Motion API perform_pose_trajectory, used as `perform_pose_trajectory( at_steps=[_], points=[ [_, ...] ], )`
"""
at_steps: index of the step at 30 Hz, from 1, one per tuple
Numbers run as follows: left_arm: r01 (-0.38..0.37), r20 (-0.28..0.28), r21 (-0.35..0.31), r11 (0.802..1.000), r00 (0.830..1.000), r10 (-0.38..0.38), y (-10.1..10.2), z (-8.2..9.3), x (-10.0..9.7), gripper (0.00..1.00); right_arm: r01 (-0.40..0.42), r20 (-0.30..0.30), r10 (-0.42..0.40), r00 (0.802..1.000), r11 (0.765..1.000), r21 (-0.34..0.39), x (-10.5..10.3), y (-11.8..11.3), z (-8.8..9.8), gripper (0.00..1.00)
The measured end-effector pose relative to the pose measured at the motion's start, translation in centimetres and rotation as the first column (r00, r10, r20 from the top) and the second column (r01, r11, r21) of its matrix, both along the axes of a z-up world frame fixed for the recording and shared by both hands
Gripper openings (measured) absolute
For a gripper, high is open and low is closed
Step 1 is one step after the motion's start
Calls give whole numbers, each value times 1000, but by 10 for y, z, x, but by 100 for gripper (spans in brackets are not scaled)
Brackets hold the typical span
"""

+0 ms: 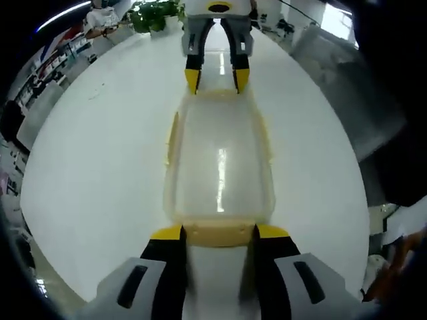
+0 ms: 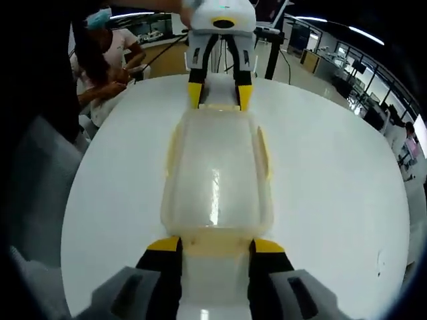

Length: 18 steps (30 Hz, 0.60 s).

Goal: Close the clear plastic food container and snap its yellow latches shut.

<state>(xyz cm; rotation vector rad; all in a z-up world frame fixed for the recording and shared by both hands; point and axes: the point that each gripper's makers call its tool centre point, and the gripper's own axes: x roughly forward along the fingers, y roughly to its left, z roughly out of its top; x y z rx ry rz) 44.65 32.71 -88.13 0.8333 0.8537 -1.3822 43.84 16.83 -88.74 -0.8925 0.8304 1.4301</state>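
Left gripper view: white round table [image 1: 100,167] spans the frame. Clear plastic food container [image 1: 219,167] lies lengthwise at centre, lid on top. Yellow side latch [image 1: 172,137] on its left long edge, another [image 1: 268,140] on the right edge; cannot tell whether either is snapped down. Left gripper [image 1: 219,232] sits at the near short end, jaws parted, yellow tips flanking the near end latch [image 1: 219,233], just beside it. Right gripper [image 1: 217,81] comes in from the far side, jaws apart w/ tips at the far short end of the container. Potted plant [image 1: 155,13] beyond the table, top left.

Right gripper view: same container [image 2: 217,177] at centre on the table [image 2: 333,173], seen from the opposite end. A person [image 2: 100,60] at the table's far left edge. Right gripper [image 2: 215,245] at the near end, jaws spread, tips either side of the end latch [image 2: 215,243], nothing clamped. Left gripper [image 2: 219,97] opposite, jaws parted at the far end.
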Motion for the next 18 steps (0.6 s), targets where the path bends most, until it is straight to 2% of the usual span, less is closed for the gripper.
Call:
perform_pose_trajectory(
  at_steps=[9,18],
  points=[
    [-54,15,-19,998,998,54,-6,29,1,36,-18,12,18,1000,1000,24,7,-8,33,36],
    [-49,18,-29,998,999,49,-13,60,-2,36,-16,21,15,1000,1000,14,1,-15,64,36]
  ],
)
